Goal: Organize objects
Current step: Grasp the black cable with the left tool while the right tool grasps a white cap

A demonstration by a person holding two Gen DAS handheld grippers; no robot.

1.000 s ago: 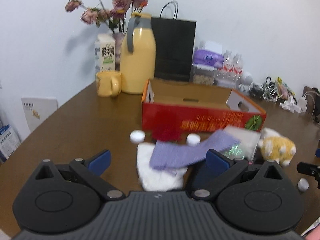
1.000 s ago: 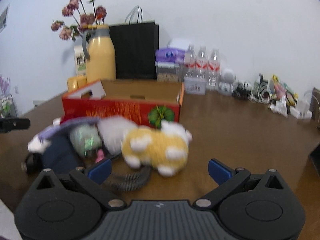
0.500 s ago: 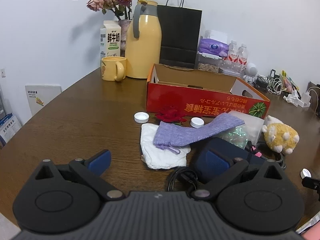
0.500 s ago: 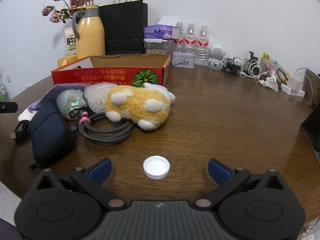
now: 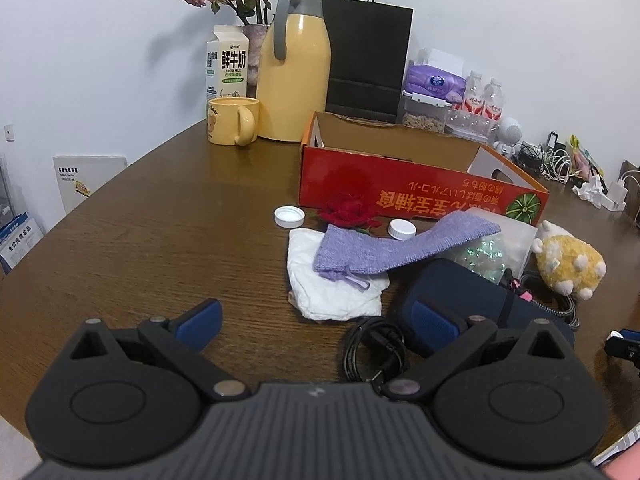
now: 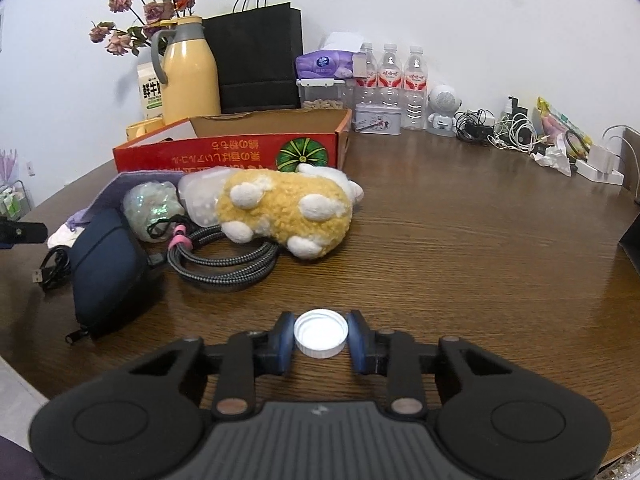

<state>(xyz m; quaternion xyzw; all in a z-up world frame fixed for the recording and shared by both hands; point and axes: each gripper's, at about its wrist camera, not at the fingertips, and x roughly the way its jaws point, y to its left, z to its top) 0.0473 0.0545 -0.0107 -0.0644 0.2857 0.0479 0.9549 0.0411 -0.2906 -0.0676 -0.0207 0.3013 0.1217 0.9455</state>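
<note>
1. Blue pads on the right gripper (image 6: pixel 320 340) are closing in on a white bottle cap (image 6: pixel 320 333). The cap sits between them, and the pads look like they touch its sides.
2. The cap lies open side up on the brown wooden table (image 6: pixel 460 248), near the front edge.
3. The cap looks light, hard and a bit slippery. I think its ridged rim is the best place to squeeze, from both sides, so it does not pop out.
4. The left gripper (image 5: pixel 316 316) is wide open and holds nothing.
5. Past it lie a black cable (image 5: pixel 374 350), a dark blue pouch (image 5: pixel 464 300) and a purple knit bag (image 5: pixel 404 246).
6. Farther back, the red cardboard box (image 6: pixel 228 152) stands open. It could take the cap.
</note>
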